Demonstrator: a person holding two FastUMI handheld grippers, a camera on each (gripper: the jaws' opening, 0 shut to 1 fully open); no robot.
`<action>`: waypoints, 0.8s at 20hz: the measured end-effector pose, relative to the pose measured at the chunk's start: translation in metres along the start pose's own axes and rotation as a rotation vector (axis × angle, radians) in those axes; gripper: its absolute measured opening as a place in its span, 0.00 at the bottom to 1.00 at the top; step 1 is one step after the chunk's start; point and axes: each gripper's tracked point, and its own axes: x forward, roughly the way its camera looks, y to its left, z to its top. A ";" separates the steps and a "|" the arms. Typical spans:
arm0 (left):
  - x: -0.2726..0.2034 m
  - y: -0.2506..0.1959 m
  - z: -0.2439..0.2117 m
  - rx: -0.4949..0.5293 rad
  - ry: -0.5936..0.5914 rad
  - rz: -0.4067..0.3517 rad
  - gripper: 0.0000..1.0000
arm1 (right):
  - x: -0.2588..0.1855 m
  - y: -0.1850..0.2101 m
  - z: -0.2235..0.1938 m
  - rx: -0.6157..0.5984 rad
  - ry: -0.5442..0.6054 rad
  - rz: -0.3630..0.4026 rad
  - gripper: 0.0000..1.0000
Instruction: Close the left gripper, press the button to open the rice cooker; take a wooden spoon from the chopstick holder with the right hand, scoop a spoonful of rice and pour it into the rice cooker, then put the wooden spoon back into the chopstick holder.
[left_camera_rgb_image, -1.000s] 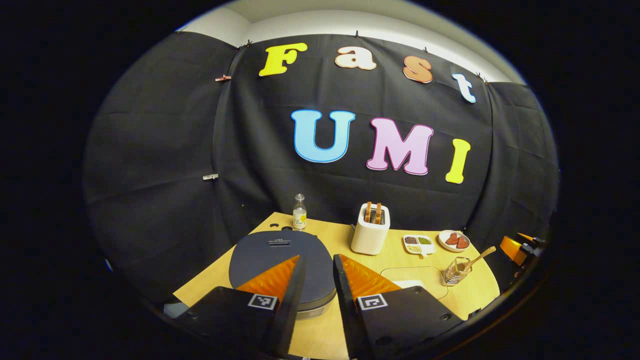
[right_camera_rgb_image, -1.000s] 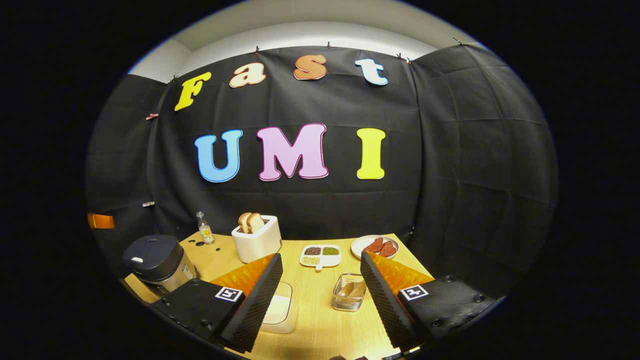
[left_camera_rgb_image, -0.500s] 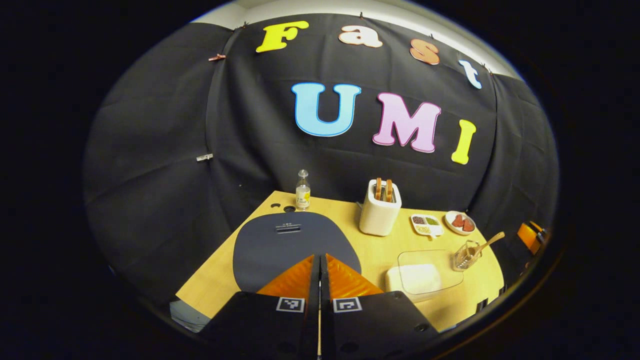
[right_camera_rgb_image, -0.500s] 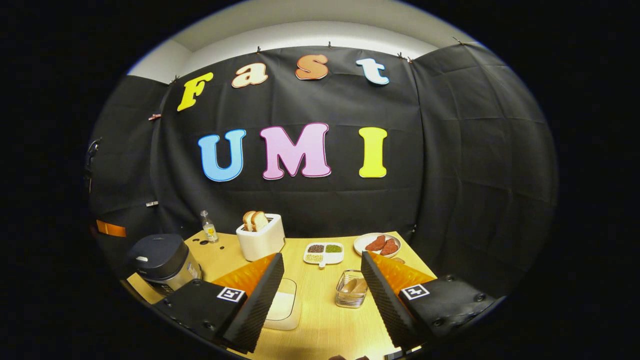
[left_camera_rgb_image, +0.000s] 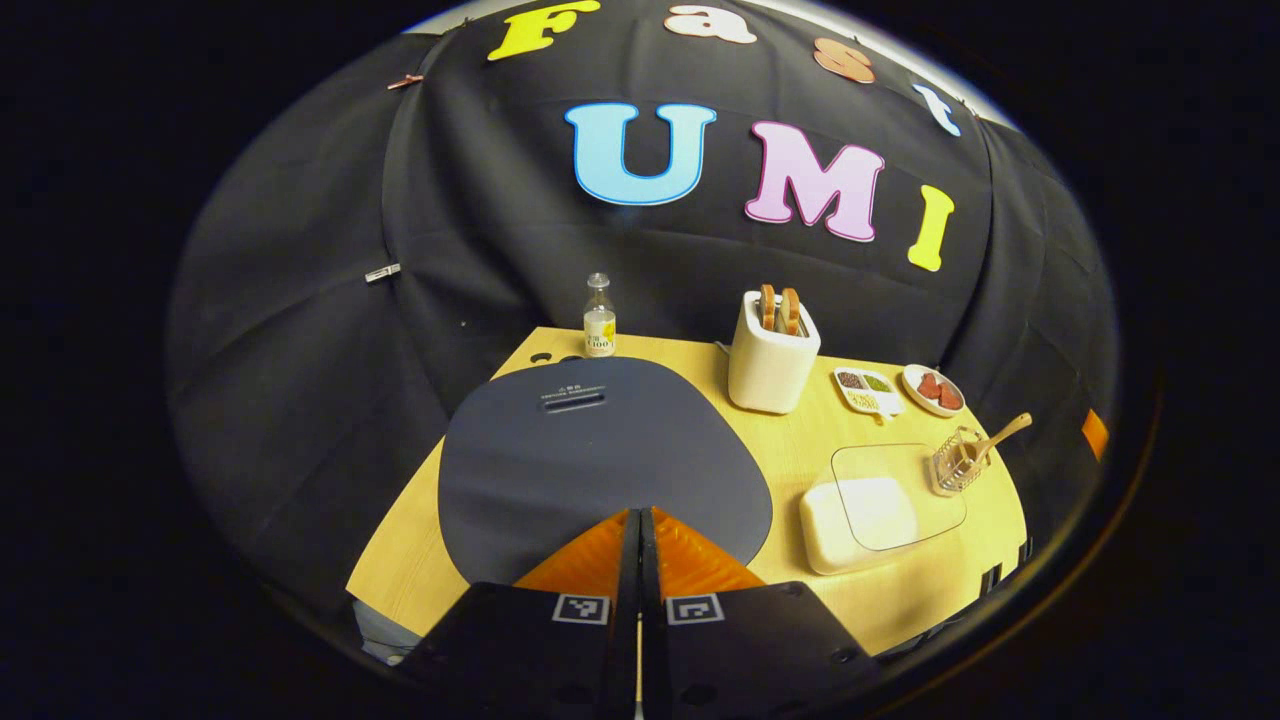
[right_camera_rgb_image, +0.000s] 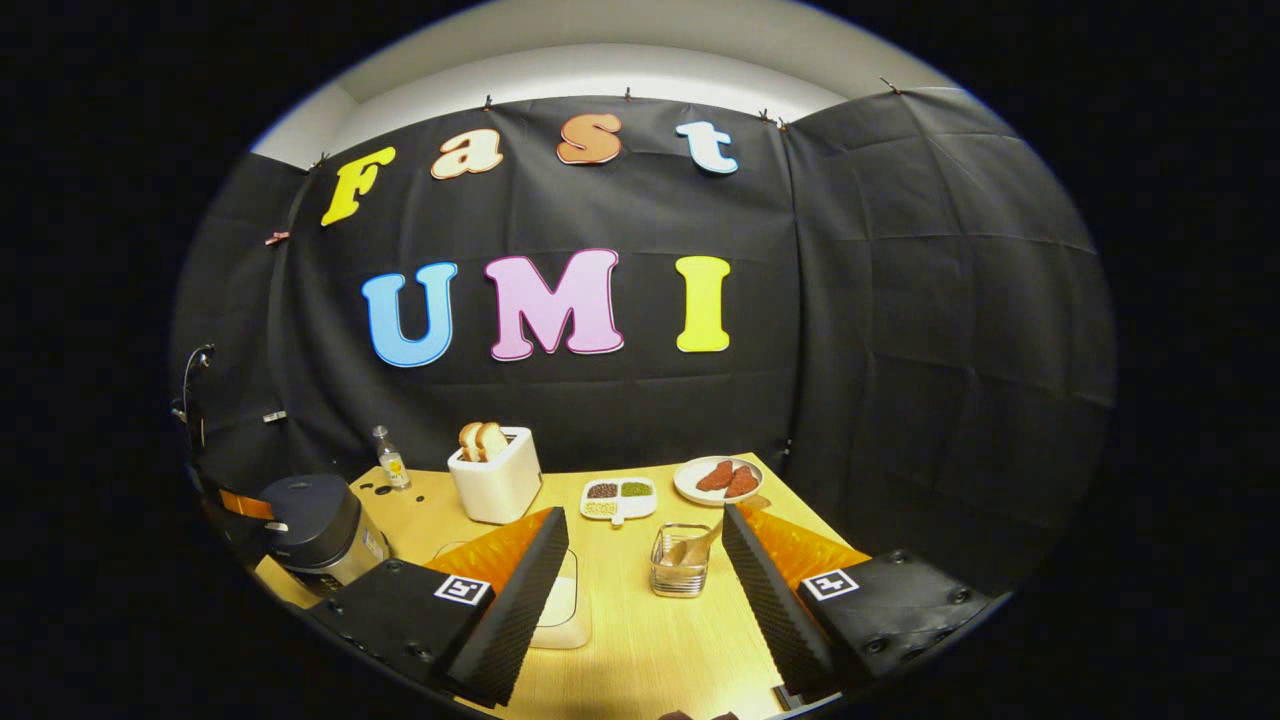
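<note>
- Rice cooker (left_camera_rgb_image: 600, 450), lid down, sits at the near-left of the tabletop (left_camera_rgb_image: 790, 470), right under my left tool (left_camera_rgb_image: 640, 520); in the right gripper view it's far left (right_camera_rgb_image: 315, 520).
- Left tool: fingers together, tips over the lid's near edge. Can't tell if touching.
- Button not visible to me, prob. at the front rim under the tips. I'd push straight down w/ both tips, steady, no sliding.
- Right tool (right_camera_rgb_image: 640, 575): fingers apart, empty, chopstick holder (right_camera_rgb_image: 682, 570) w/ wooden spoon (right_camera_rgb_image: 700, 545) just ahead between them.
</note>
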 end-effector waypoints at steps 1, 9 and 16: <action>0.002 0.000 -0.004 0.003 0.012 -0.007 0.06 | -0.004 -0.001 -0.004 0.004 0.012 -0.016 0.97; 0.005 0.003 -0.015 0.046 0.011 -0.009 0.07 | -0.040 -0.002 -0.026 0.001 0.063 -0.114 0.97; -0.004 0.000 -0.010 0.123 -0.032 0.002 0.07 | -0.050 -0.002 -0.042 0.045 0.093 -0.135 0.97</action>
